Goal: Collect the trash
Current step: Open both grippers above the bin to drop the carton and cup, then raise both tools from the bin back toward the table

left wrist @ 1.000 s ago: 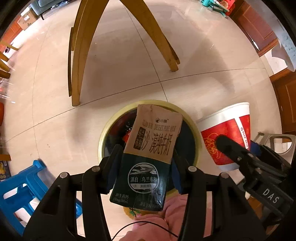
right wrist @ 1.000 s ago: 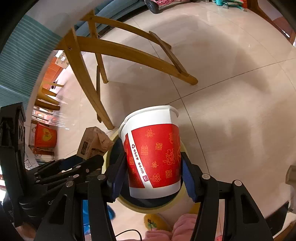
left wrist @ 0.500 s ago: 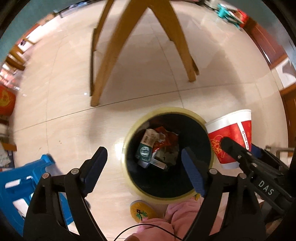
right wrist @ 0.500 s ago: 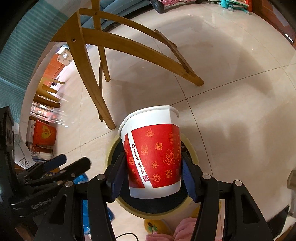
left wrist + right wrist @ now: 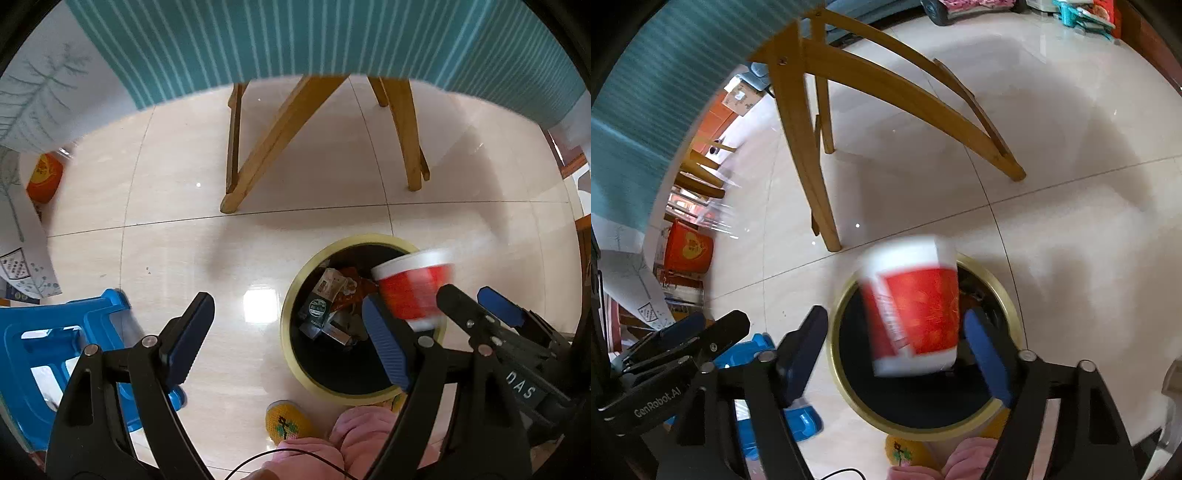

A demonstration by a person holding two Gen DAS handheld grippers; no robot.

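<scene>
A round yellow-rimmed trash bin (image 5: pixel 295 354) stands on the tiled floor; it also shows in the right wrist view (image 5: pixel 838 354). A green and brown milk carton (image 5: pixel 320 299) lies inside it among wrappers. A red and white paper cup (image 5: pixel 916 314), blurred, is in the air over the bin between my right gripper's (image 5: pixel 897 343) spread fingers, not touching them. The cup (image 5: pixel 413 288) also shows in the left wrist view over the bin's right side. My left gripper (image 5: pixel 288 328) is open and empty, left of the bin.
Wooden chair legs (image 5: pixel 273 144) stand beyond the bin. A blue plastic stool (image 5: pixel 48 350) is at the left. A teal striped cloth (image 5: pixel 314 37) hangs above. A yellow slipper (image 5: pixel 290 422) and pink trouser leg (image 5: pixel 365 432) are near the bin's front.
My left gripper opened and dropped the milk carton into the bin, then drew back and left. My right gripper has just opened and the cup is falling toward the bin.
</scene>
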